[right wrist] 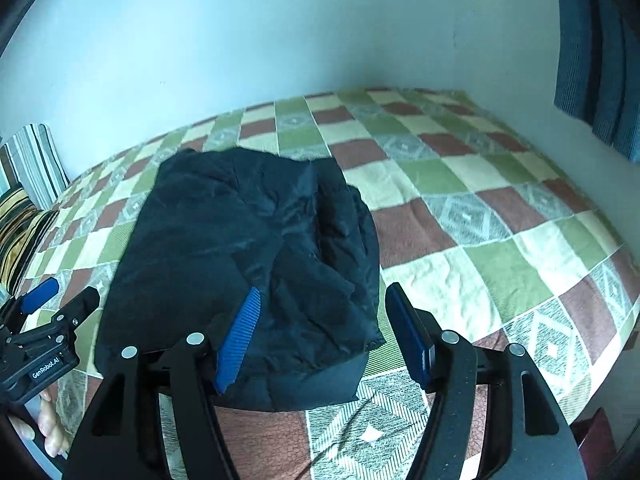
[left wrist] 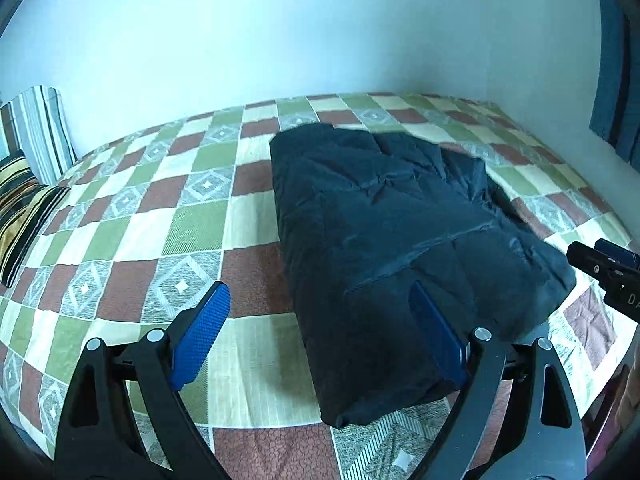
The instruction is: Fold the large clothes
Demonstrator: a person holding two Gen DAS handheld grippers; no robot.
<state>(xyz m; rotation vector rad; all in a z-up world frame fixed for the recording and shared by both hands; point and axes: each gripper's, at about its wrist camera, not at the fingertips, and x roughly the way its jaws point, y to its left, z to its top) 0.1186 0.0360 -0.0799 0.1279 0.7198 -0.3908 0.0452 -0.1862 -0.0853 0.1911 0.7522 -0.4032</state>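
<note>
A dark navy padded jacket (left wrist: 400, 240) lies folded into a thick bundle on the checked bedspread (left wrist: 160, 220). It also shows in the right wrist view (right wrist: 248, 256). My left gripper (left wrist: 320, 336) is open and empty, held above the bundle's near left edge. My right gripper (right wrist: 324, 332) is open and empty, held above the bundle's near right corner. The right gripper's body shows at the right edge of the left wrist view (left wrist: 608, 276). The left gripper shows at the left edge of the right wrist view (right wrist: 44, 324).
Striped pillows (left wrist: 32, 172) lie at the bed's left end against the wall. A blue curtain (right wrist: 600, 56) hangs at the far right. Bedspread (right wrist: 500, 220) stretches to the right of the jacket. The bed's near edge runs just below the grippers.
</note>
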